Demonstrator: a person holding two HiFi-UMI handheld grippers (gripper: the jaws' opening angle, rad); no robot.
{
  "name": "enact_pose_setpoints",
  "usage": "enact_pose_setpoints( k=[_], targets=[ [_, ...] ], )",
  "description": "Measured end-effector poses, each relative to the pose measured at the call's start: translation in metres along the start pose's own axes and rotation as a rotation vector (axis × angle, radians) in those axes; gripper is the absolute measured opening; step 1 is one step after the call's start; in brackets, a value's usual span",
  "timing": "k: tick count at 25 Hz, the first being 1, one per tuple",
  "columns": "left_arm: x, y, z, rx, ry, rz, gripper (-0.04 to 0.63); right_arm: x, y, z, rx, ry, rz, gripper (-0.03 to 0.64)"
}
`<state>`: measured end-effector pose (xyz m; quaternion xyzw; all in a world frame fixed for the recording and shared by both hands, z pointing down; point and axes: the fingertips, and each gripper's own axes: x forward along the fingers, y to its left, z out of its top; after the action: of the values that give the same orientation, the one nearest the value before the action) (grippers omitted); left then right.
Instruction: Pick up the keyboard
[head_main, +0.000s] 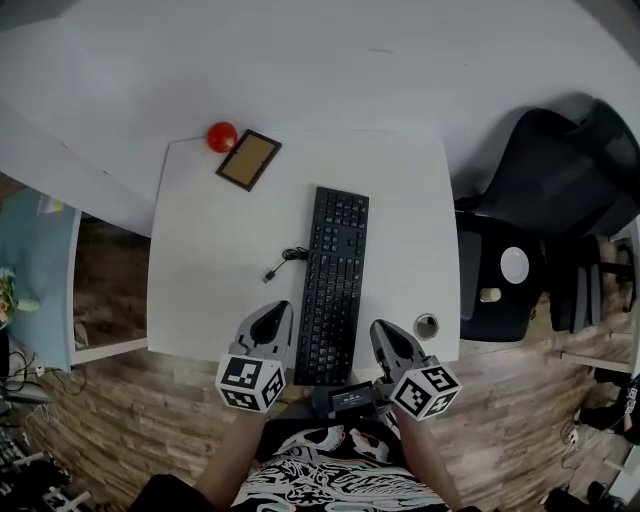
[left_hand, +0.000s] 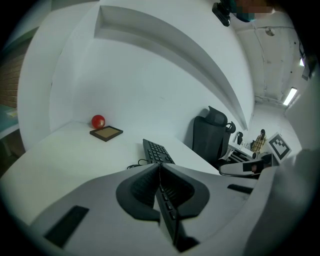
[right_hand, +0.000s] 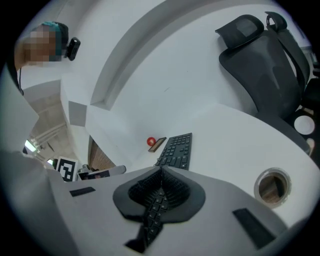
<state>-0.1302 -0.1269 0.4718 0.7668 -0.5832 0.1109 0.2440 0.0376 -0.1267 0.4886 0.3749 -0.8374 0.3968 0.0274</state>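
– Two grippers, and what had they got hold of?
– Nothing. My left gripper (head_main: 277, 312) and my right gripper (head_main: 384, 330) each had the jaws pressed together, empty, flanking the near end of the keyboard (head_main: 332, 285). It lay flat on the desk (head_main: 200, 270), running toward twelve o'clock.
– So what could have gone wrong?
– Shut jaws couldn't take an edge, and I judged that pushing in like that would have shoved it sideways. Its cable (head_main: 285, 262) trailed off at nine o'clock and might have snagged. A lift from the near end alone could have swung the far end toward the frame (head_main: 249, 160) and red ball (head_main: 222, 136) at eleven.
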Motion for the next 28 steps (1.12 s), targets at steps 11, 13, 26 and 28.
enact_pose_setpoints(
  k=[11, 13, 26, 28],
  targets=[
    [0.014, 0.009, -0.022, -0.032, 0.073, -0.007, 0.020, 0.022, -0.021, -0.023, 0.029, 0.103, -0.021, 0.029],
    [0.016, 0.008, -0.026, -0.036, 0.087, -0.016, 0.020, 0.025, -0.024, -0.024, 0.048, 0.105, -0.023, 0.029],
    [0.032, -0.002, -0.060, -0.142, 0.184, -0.090, 0.020, 0.038, -0.038, -0.060, 0.115, 0.264, -0.041, 0.031],
    [0.035, -0.004, -0.062, -0.151, 0.197, -0.098, 0.020, 0.037, -0.040, -0.066, 0.154, 0.281, -0.032, 0.032]
  ],
)
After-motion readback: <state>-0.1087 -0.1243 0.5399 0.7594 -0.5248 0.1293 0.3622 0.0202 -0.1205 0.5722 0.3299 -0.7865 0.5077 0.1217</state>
